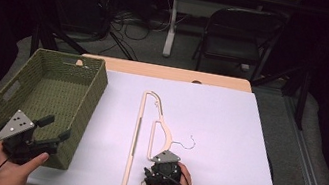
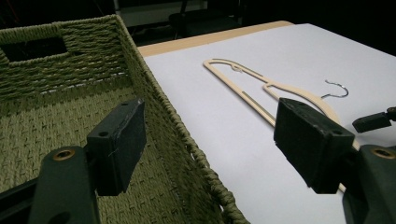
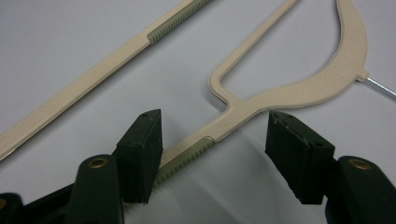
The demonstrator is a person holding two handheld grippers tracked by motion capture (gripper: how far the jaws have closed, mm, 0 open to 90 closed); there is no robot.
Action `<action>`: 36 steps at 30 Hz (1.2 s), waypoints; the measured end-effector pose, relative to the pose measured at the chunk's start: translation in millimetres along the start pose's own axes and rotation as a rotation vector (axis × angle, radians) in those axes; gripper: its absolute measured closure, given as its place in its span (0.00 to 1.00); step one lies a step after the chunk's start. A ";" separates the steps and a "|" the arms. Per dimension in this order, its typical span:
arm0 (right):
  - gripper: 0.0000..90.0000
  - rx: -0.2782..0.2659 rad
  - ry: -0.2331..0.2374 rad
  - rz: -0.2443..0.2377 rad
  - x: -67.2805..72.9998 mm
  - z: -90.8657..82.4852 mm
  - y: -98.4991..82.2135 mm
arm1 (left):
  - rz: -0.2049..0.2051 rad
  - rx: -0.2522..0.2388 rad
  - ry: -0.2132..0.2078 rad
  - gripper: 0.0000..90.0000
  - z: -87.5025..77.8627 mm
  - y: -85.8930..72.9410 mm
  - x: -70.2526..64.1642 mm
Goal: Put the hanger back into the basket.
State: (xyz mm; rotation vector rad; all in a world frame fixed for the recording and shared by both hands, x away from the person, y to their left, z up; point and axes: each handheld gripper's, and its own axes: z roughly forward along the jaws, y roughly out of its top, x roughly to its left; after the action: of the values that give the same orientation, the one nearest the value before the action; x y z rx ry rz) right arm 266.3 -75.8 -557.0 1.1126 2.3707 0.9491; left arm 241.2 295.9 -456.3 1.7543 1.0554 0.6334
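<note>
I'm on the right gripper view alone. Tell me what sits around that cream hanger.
Observer: A green woven basket stands left of the hanger, on the white sheet's edge.
Operator: Report the left gripper.
Observer: The left gripper is open, held over the basket's near right corner, jaws empty.
Operator: Give me my own position.
Observer: The right gripper is low over the hanger's near shoulder, jaws open either side of that arm.

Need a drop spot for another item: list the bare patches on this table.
Free: white sheet right of the hanger, out to its right and far edges; the strip between basket and hanger. Crowded: near edge, around the right claw.
</note>
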 end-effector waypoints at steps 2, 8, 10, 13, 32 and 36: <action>0.41 0.004 0.003 0.001 -0.9 -0.1 -0.5 | -0.003 0.000 0.000 0.28 0.0 -0.1 0.1; 0.49 0.025 0.019 0.030 -2.8 -1.5 -0.6 | 0.000 0.000 0.002 0.28 -0.6 -0.1 0.8; 0.55 0.034 0.025 0.042 -3.5 -2.3 -1.0 | -0.001 0.000 0.002 0.28 -0.7 -0.1 1.0; 0.62 0.016 0.040 0.052 -4.8 -2.4 -2.6 | 0.000 0.001 0.002 0.28 -0.8 -0.3 1.2; 0.72 0.031 0.038 0.135 -17.8 -14.5 -12.8 | -0.001 -0.002 0.008 0.29 -1.3 -0.5 1.9; 0.75 0.045 0.025 0.136 -23.1 -18.7 -15.6 | 0.000 -0.006 0.007 0.29 -1.8 0.1 1.2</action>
State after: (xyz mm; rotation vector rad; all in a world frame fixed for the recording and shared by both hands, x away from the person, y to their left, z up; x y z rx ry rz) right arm 261.9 -108.9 -553.8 1.3011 2.3721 0.9638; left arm 240.4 297.8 -455.5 1.7479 1.0576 0.6431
